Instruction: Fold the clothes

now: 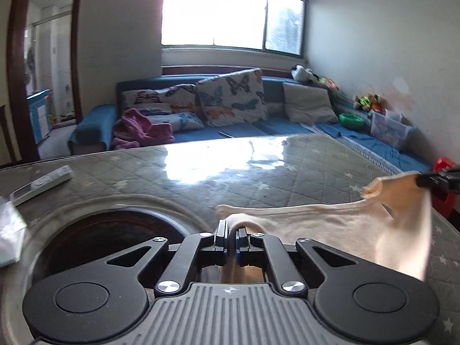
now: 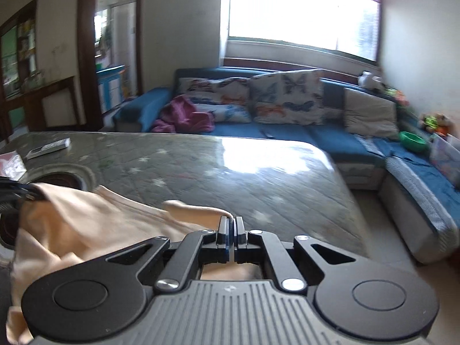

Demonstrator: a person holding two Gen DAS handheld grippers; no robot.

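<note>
A cream garment (image 1: 330, 227) is held up above the grey quilted table (image 1: 258, 172), stretched between both grippers. My left gripper (image 1: 231, 230) is shut on one edge of it, low at the near side. My right gripper (image 2: 231, 227) is shut on the other edge of the garment (image 2: 86, 221); it shows at the right edge of the left wrist view (image 1: 437, 179). The cloth sags between the two grips and hangs down below them. The left gripper shows at the left edge of the right wrist view (image 2: 17, 195).
A white remote (image 1: 43, 185) and a plastic bag (image 1: 8, 230) lie on the table's left side, near a round dark opening (image 1: 112, 238). A blue sofa (image 1: 244, 126) with butterfly pillows and a purple cloth (image 1: 138, 129) stands behind. A red stool (image 1: 444, 184) stands at the right.
</note>
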